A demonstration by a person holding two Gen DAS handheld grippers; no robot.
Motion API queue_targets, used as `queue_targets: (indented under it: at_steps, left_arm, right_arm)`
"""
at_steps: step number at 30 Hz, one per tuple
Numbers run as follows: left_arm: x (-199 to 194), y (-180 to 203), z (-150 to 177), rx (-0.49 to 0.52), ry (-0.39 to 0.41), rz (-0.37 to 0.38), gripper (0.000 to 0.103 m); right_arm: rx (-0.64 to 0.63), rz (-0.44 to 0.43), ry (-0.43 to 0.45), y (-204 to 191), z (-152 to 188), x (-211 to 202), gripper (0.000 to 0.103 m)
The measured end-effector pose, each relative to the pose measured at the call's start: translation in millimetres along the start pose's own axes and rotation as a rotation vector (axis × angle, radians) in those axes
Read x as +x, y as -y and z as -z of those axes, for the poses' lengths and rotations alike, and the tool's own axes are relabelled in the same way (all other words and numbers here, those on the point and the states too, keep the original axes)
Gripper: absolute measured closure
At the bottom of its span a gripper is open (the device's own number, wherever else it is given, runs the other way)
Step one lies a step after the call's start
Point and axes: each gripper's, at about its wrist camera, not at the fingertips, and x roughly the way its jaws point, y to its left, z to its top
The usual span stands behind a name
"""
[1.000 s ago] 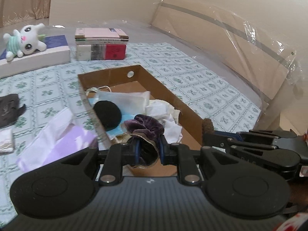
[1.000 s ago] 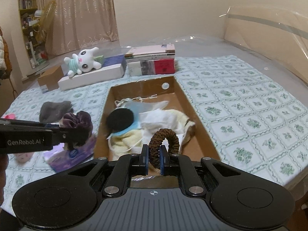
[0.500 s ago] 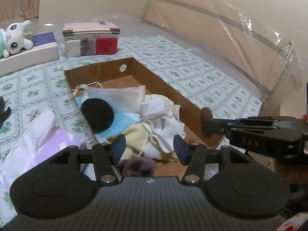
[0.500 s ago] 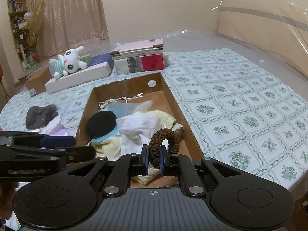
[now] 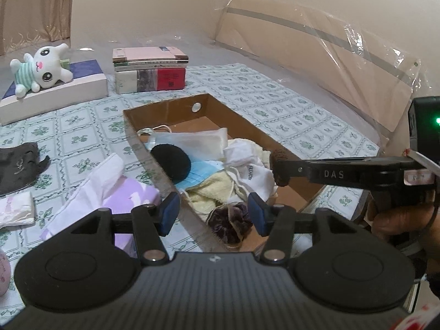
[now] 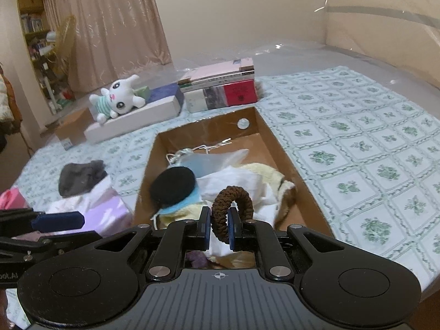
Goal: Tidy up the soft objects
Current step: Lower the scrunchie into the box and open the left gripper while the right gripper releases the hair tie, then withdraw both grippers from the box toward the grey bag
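A shallow cardboard box (image 5: 242, 122) (image 6: 288, 159) on the patterned bed holds a black round pad (image 5: 172, 162) (image 6: 173, 185), a blue face mask (image 5: 200, 176), white cloths (image 5: 247, 165) and a yellow towel (image 5: 209, 192). A purple scrunchie (image 5: 231, 221) lies in the box's near end, just under my open, empty left gripper (image 5: 213, 214). My right gripper (image 6: 220, 224) is shut on a brown hair tie (image 6: 233, 206) and holds it above the box's near end; it also shows in the left wrist view (image 5: 280, 169).
Left of the box lie a purple tissue pack (image 5: 121, 200) (image 6: 101, 211), a dark grey cloth (image 5: 19, 167) (image 6: 79, 177) and a white pad (image 5: 16, 210). At the back stand stacked books (image 5: 150, 68) (image 6: 220, 88) and a plush toy (image 5: 41, 68) (image 6: 118, 97) on a white box.
My left gripper opened and dropped the purple scrunchie into the box's near end, then pulled back a little. My right gripper stayed shut on the brown hair tie above the box.
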Motion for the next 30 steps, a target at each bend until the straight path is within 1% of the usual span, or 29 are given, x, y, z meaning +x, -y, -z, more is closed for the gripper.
queue_targets:
  at_steps: [1,2,3,4,7,10,12,14,17,19,23,27,30]
  left_arm:
    - [-1,-1,1,-0.004,-0.001,-0.005,0.053]
    - [-3,-3,2,-0.009,-0.001,-0.010,0.053]
    - [-5,-5,3,-0.014,-0.001,-0.014,0.052]
    - [-8,-6,4,-0.019,-0.001,-0.019,0.052]
    - [-19,-11,10,-0.033,0.007,-0.032,0.052]
    - [-34,-16,19,-0.043,0.014,-0.052,0.049]
    - [-47,-20,27,-0.048,0.022,-0.080,0.043]
    - [-63,-25,36,-0.058,0.032,-0.119,0.037]
    - [-87,-38,48,-0.076,0.037,-0.185,0.035]
    - [-103,-46,57,-0.089,0.039,-0.228,0.031]
    - [-134,-64,71,-0.116,0.049,-0.334,0.017]
    - [-159,-83,83,-0.156,0.042,-0.400,0.014]
    - [-178,-94,90,-0.170,0.054,-0.446,0.011]
  right_arm:
    - [0.018,0.002,-0.002,2,0,0,0.076]
    - [0.033,0.001,0.003,3,1,-1,0.055]
    - [0.044,-0.002,0.012,4,1,-4,0.045]
    - [0.047,-0.004,0.021,4,2,-7,0.039]
    - [0.041,0.000,0.019,-1,4,-14,0.039]
    - [0.042,0.005,0.024,-14,10,-27,0.039]
    - [0.048,-0.004,0.029,-25,17,-35,0.039]
    - [0.053,-0.024,0.026,-39,24,-40,0.039]
    - [0.043,-0.047,0.012,-63,35,-46,0.037]
    - [0.028,-0.074,0.002,-79,40,-48,0.036]
    - [-0.026,-0.127,-0.025,-117,52,-50,0.033]
    - [-0.083,-0.175,-0.072,-149,61,-47,0.032]
    - [-0.125,-0.194,-0.092,-171,70,-46,0.031]
